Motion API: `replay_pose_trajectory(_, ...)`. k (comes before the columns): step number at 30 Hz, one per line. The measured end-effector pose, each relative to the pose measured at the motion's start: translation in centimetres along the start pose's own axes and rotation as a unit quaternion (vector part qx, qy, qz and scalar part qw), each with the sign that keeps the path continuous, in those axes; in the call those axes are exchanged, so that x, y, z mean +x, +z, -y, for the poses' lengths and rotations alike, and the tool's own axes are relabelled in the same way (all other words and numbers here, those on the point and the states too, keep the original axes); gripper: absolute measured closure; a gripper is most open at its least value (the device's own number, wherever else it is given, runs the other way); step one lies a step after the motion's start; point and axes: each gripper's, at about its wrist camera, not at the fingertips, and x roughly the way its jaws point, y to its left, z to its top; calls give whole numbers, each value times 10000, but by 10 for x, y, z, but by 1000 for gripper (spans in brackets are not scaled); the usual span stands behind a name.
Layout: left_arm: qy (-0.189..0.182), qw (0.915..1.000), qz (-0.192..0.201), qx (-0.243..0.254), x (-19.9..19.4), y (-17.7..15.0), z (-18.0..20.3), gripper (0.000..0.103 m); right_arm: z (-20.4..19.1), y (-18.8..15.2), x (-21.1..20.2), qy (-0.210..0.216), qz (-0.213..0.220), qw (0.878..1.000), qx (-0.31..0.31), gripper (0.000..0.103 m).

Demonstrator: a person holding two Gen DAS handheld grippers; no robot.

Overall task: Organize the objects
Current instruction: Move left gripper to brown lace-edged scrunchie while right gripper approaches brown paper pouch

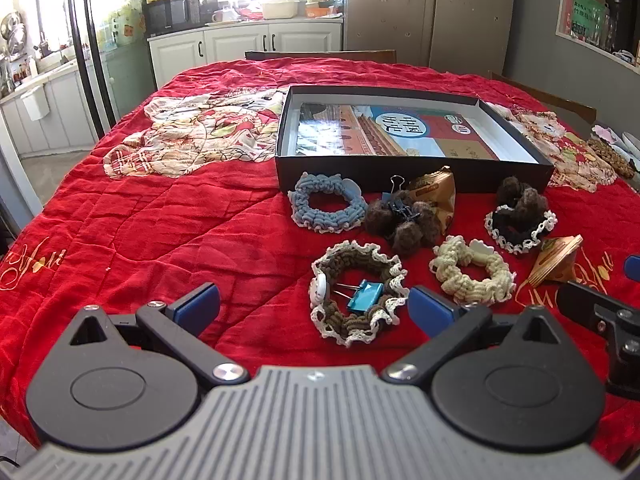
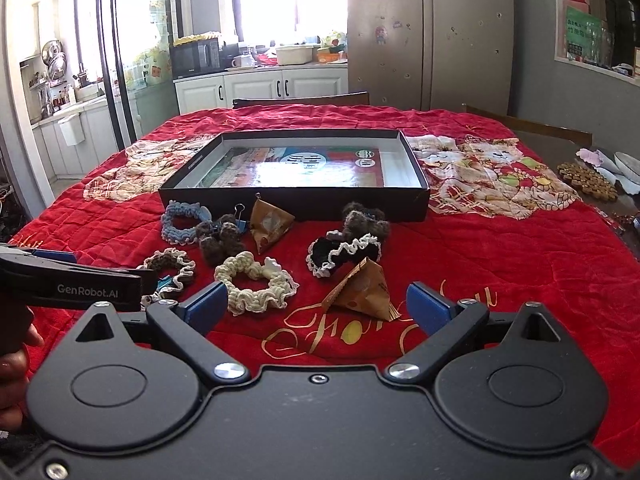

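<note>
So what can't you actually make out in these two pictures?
- Brown scrunchie, right wrist view: its near side is hidden behind the left gripper.
- Teal binder clip, right wrist view: only a sliver shows past that gripper; the left wrist view shows it whole.
- Print inside the box: partly washed out by glare in both views.
- Right gripper, left wrist view: cut off by the right edge.

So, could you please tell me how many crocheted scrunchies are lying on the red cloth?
4: blue scrunchie nearest the box, brown scrunchie around a binder clip, cream scrunchie beside it, black scrunchie farthest right. None seems hidden.
</note>
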Motion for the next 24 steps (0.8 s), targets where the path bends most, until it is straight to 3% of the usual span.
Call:
replay_pose_trajectory(12, -135, 9996, -161, 172, 18, -1, -2, 0, 5, -1, 8, -141, 38, 9999, -73, 11)
replay_pose_trajectory(24, -358, 9975, -82, 604, 35, -2, 1, 0, 27, -3, 43, -292, -142, 9995, -13, 24)
